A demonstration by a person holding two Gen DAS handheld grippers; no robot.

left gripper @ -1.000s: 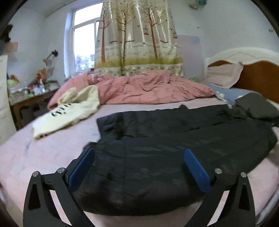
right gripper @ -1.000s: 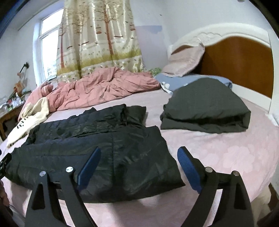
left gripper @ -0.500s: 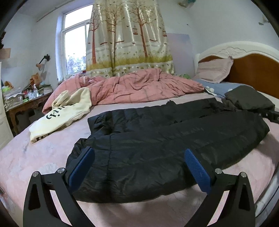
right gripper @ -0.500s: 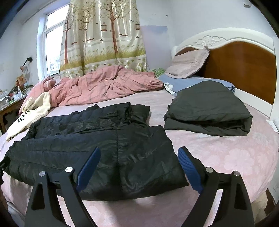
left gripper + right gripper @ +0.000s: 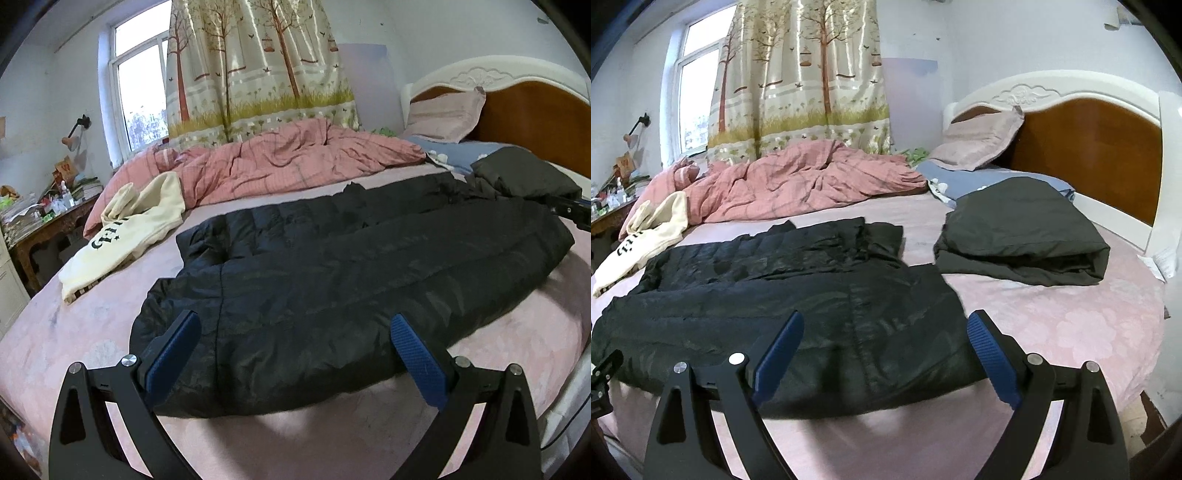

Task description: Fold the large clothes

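A large black padded coat (image 5: pixel 332 273) lies folded lengthwise across the pink bed (image 5: pixel 66 339); it also shows in the right wrist view (image 5: pixel 798 299). My left gripper (image 5: pixel 295 354) is open and empty, just above the coat's near left end. My right gripper (image 5: pixel 886 354) is open and empty, over the coat's near right end. A folded dark green garment (image 5: pixel 1019 236) lies to the right of the coat, near the headboard. A cream sweatshirt (image 5: pixel 133 229) lies at the left.
A crumpled pink duvet (image 5: pixel 288 162) lies along the far side of the bed. Pillows (image 5: pixel 979 140) lean on the wooden headboard (image 5: pixel 1086 155). A cluttered wooden table (image 5: pixel 44 221) stands at the left. The bed's front edge is close below both grippers.
Both grippers have drawn back and turned slightly, so the coat sits more centred between the fingers. The coat itself has not moved. Both grippers stayed open.
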